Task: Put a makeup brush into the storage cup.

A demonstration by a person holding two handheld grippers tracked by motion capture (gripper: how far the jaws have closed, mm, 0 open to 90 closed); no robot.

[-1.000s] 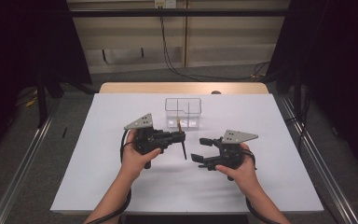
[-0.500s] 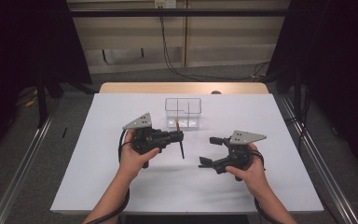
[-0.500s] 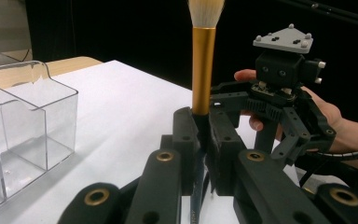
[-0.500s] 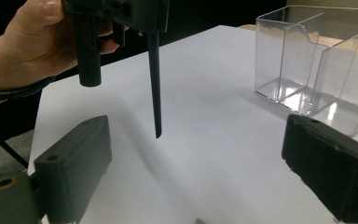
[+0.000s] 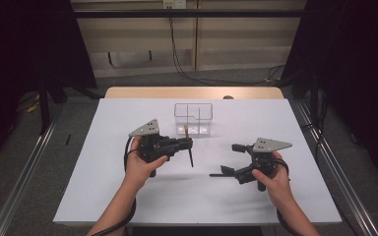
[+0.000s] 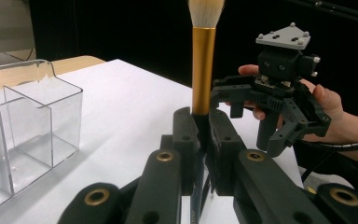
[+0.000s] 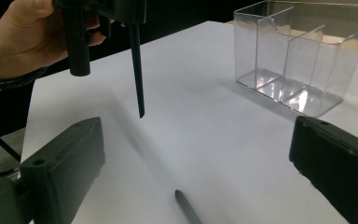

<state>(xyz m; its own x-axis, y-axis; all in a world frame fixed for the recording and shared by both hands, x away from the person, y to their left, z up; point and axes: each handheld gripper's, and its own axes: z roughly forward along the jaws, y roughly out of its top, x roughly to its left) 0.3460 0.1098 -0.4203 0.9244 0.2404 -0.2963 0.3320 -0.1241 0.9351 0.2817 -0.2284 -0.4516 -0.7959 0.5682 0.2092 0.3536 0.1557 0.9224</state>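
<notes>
A makeup brush [image 6: 203, 70] with a gold ferrule, pale bristles and a thin black handle [image 5: 191, 157] stands upright in my left gripper [image 5: 189, 143], which is shut on it just below the ferrule. The handle tip [image 7: 140, 109] hangs above the white table. My right gripper [image 5: 226, 160] is to the right of the brush and apart from it. Its jaws have just been opening, they stand wide and nothing is between them [image 7: 191, 158]. The left gripper view has the right gripper [image 6: 279, 107] beyond the brush.
A clear plastic organizer [image 5: 193, 118] with compartments stands behind the brush near the table's far middle, and nothing is in it [image 7: 293, 60]. A dark pointed tip [image 7: 186, 210] lies at the bottom of the right gripper view; I cannot tell what it is.
My right gripper has moved to the right, away from the brush handle, and its jaws have spread wider. The left gripper and the brush have stayed in place.
</notes>
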